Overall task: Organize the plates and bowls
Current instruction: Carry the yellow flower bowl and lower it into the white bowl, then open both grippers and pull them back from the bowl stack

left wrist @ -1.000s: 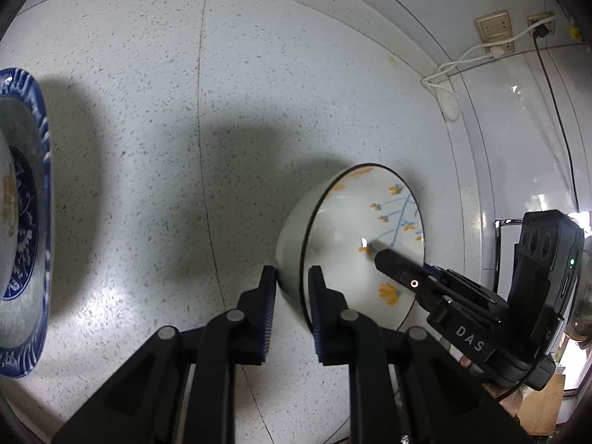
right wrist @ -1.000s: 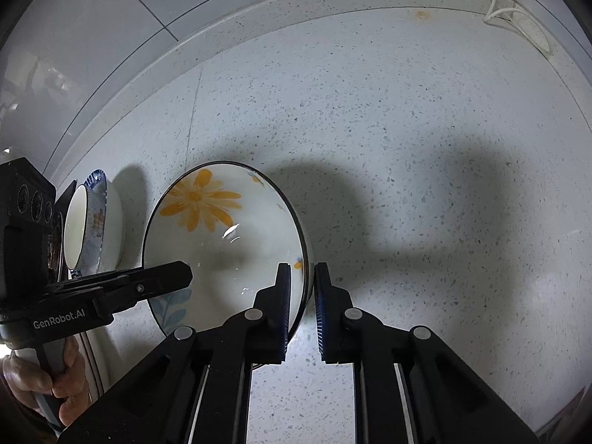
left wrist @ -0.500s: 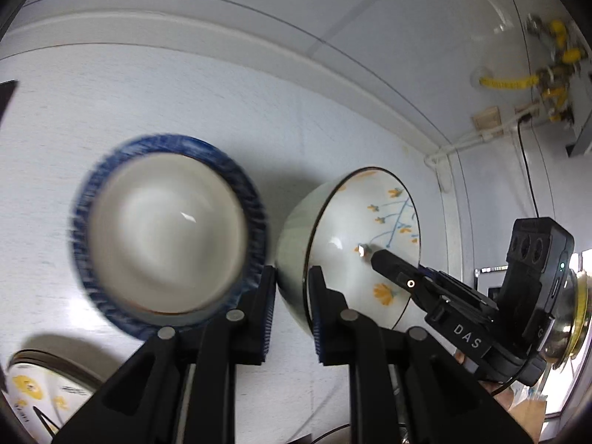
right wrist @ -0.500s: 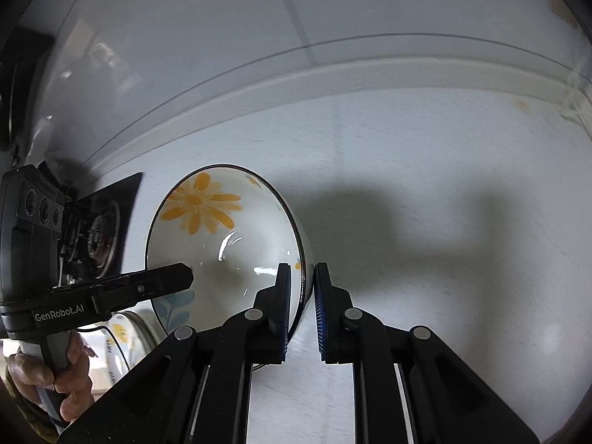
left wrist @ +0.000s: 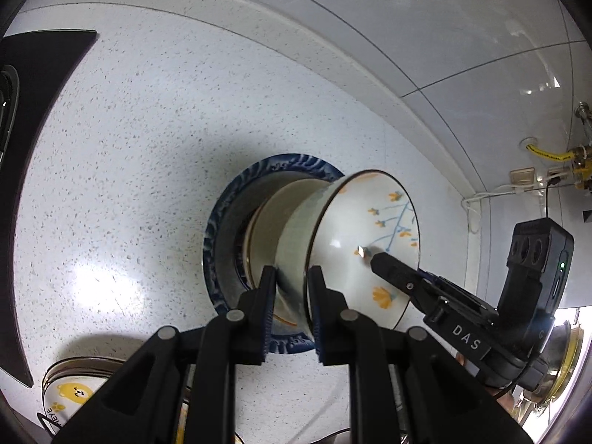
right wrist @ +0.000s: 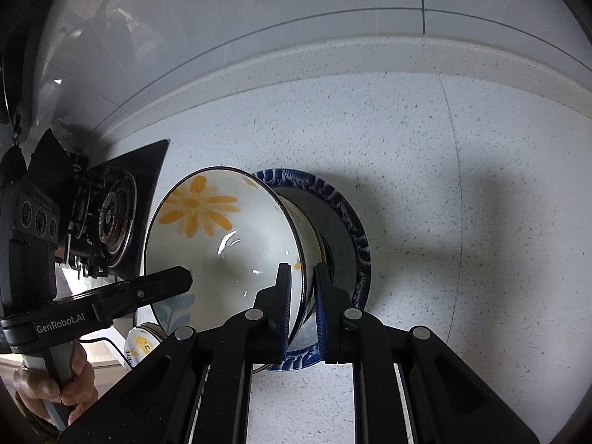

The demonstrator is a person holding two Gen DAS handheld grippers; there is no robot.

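A white bowl with orange flowers point(left wrist: 366, 236) point(right wrist: 218, 233) hangs tilted between both grippers. My left gripper point(left wrist: 290, 281) is shut on one side of its rim, and it shows from the side in the right wrist view point(right wrist: 183, 279). My right gripper point(right wrist: 301, 285) is shut on the opposite rim, and it shows in the left wrist view point(left wrist: 377, 259). Right underneath, a blue-patterned plate point(left wrist: 222, 229) point(right wrist: 349, 229) lies on the speckled counter point(left wrist: 148, 148). A pale bowl point(left wrist: 264, 229) sits in the plate, mostly hidden by the held bowl.
A black gas stove point(right wrist: 114, 218) point(left wrist: 33, 118) borders the counter on one side. A dish with a yellow bear print point(left wrist: 70, 392) point(right wrist: 138, 346) lies near the front edge. A person's hand point(right wrist: 55, 388) grips the left handle. Tiled wall, sockets and a yellow hose point(left wrist: 547, 155) stand behind.
Both grippers carried the flowered bowl sideways across the counter. The blue plate with its pale bowl came from the left edge to directly under the held bowl. The stove came into view.
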